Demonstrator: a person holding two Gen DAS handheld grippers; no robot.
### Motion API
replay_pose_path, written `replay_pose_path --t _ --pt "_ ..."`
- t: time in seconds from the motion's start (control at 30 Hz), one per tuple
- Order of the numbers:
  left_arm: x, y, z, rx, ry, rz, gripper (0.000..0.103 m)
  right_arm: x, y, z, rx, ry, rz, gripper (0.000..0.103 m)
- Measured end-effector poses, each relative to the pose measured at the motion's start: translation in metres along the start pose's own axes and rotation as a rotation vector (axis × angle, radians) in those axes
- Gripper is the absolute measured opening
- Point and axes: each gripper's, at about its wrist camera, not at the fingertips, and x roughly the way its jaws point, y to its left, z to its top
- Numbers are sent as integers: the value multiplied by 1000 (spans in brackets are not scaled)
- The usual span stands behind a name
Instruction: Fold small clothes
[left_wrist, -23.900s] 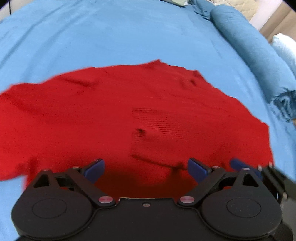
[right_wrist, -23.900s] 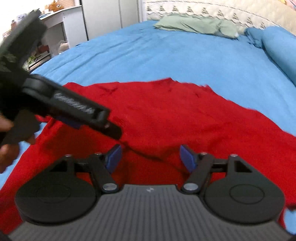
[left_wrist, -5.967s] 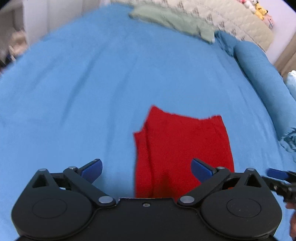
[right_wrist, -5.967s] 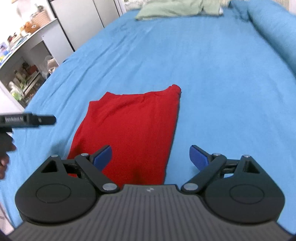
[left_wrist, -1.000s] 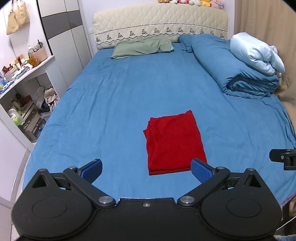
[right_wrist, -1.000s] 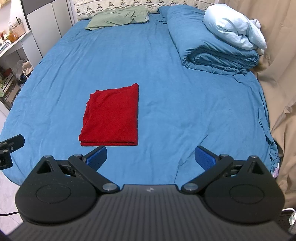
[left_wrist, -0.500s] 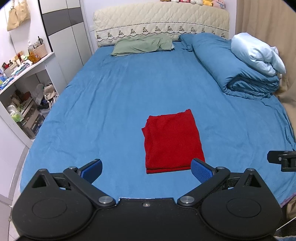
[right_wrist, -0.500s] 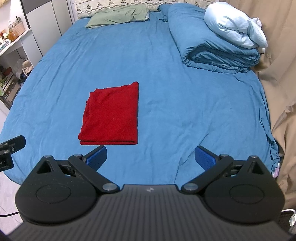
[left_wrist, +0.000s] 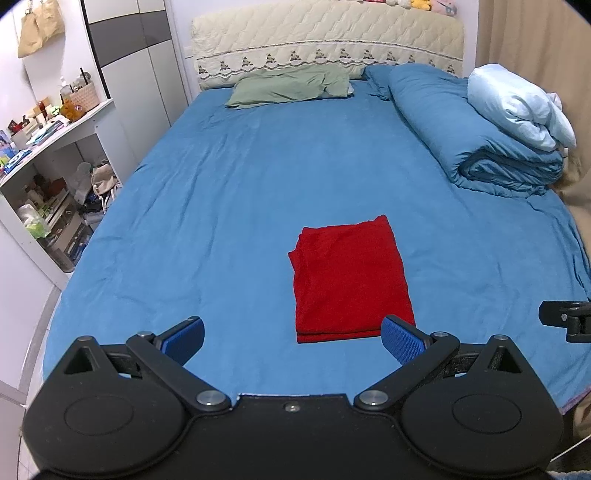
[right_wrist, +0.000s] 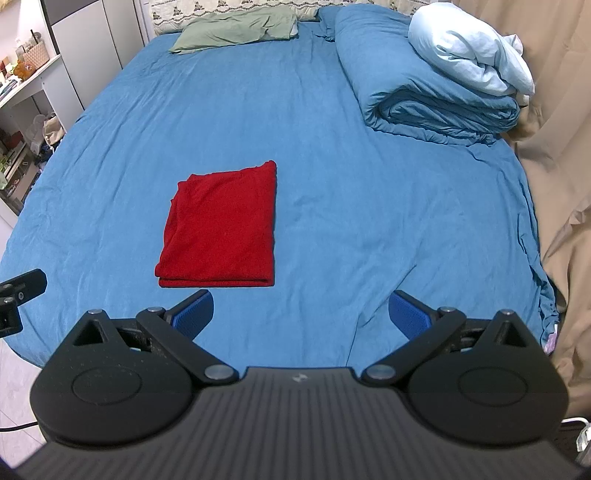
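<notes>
A red garment lies folded into a neat rectangle on the blue bed sheet, near the foot of the bed. It also shows in the right wrist view. My left gripper is open and empty, held back above the foot of the bed, apart from the garment. My right gripper is open and empty, also held back, to the right of the garment. The tip of the right gripper shows at the right edge of the left wrist view, and the left gripper's tip at the left edge of the right wrist view.
A rolled blue duvet with a pale blue blanket lies on the bed's right side. A green pillow lies at the headboard. Cluttered white shelves stand left of the bed. A beige curtain hangs on the right.
Over the earlier frames the spread red garment became a folded rectangle and both grippers drew back from it. In the last second the views barely shift.
</notes>
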Motion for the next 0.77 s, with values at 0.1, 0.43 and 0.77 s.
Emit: replay_pose_path --t 0.1,0.43,0.77 --pt "-1 -1 -1 2 -3 3 103 0 0 0 -1 1 1 103" --pt "-3 -2 -1 18 -19 3 103 0 -2 0 1 -4 0 103" --pt "0 1 3 14 -22 -6 103 1 -9 5 9 2 -5 103"
